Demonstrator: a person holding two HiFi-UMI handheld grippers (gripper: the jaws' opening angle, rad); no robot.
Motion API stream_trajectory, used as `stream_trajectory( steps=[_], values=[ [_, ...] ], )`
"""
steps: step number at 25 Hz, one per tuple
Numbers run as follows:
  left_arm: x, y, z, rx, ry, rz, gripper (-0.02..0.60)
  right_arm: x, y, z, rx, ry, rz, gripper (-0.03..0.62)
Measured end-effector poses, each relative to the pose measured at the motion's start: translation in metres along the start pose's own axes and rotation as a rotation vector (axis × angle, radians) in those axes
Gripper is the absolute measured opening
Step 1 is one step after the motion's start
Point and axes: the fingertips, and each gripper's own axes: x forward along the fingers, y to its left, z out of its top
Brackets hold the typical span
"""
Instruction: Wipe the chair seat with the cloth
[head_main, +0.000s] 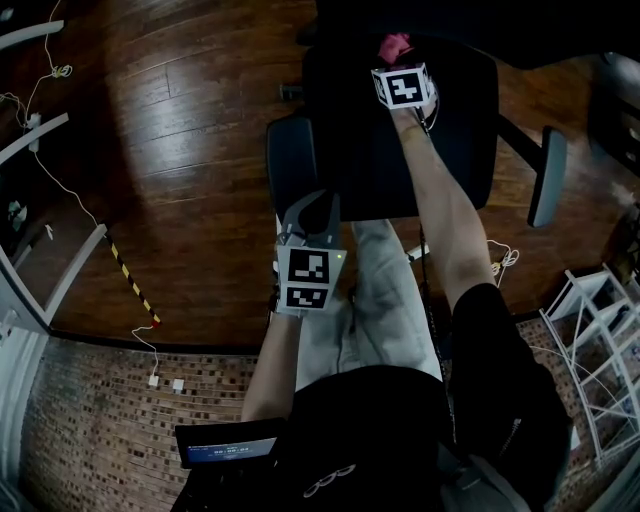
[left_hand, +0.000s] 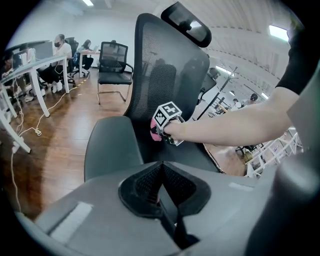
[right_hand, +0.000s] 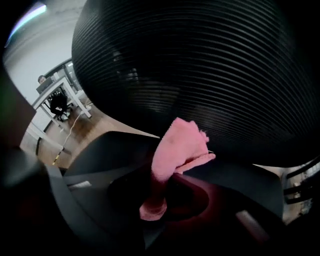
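Dark wood floor (head_main: 180, 150), brick-pattern strip (head_main: 90, 430); white desks (left_hand: 31, 68), spare black chair (left_hand: 114, 61), bright ceiling lights (left_hand: 278, 32).

Grey left tool (head_main: 308, 208), black-and-white marker cubes (head_main: 305, 278), black short sleeve (head_main: 495, 320), pale grey trousers (head_main: 385, 290)

Office cleaning scene: 1 pink cloth (right_hand: 180, 145); 2 hand-held grippers, the left gripper (head_main: 306, 208) and the right gripper (head_main: 395, 52), each carrying 1 marker cube (head_main: 304, 277). 2 office chairs: 1 near mesh chair (left_hand: 165, 65) with 2 armrests (head_main: 547, 175), and 1 far chair (left_hand: 112, 62). At least 2 people (left_hand: 62, 47) sit far left.
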Motion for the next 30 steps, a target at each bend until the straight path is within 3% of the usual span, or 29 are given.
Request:
stream_trajectory(
  steps=[6,12,17,23,30],
  values=[
    [-0.002,-0.001,-0.001,0.014,-0.012,-0.007,-0.006,0.001,0.097,0.029,-0.113,-0.036,0.173,0.063],
    [-0.001,-0.001,-0.001,0.031,-0.021,-0.009,-0.006,-0.020,0.180,0.040,-0.182,-0.085,0.450,0.063],
    [-0.001,0.001,-0.002,0.037,-0.022,-0.003,-0.006,-0.031,0.202,0.022,-0.091,-0.081,0.602,0.063],
    [0.000,0.006,-0.001,0.035,-0.017,0.007,-0.006,-0.021,0.162,-0.007,-0.021,-0.044,0.553,0.063],
    [0.000,0.010,-0.002,0.036,-0.008,0.032,-0.006,-0.019,0.071,-0.039,0.018,0.009,0.364,0.063]
  ],
)
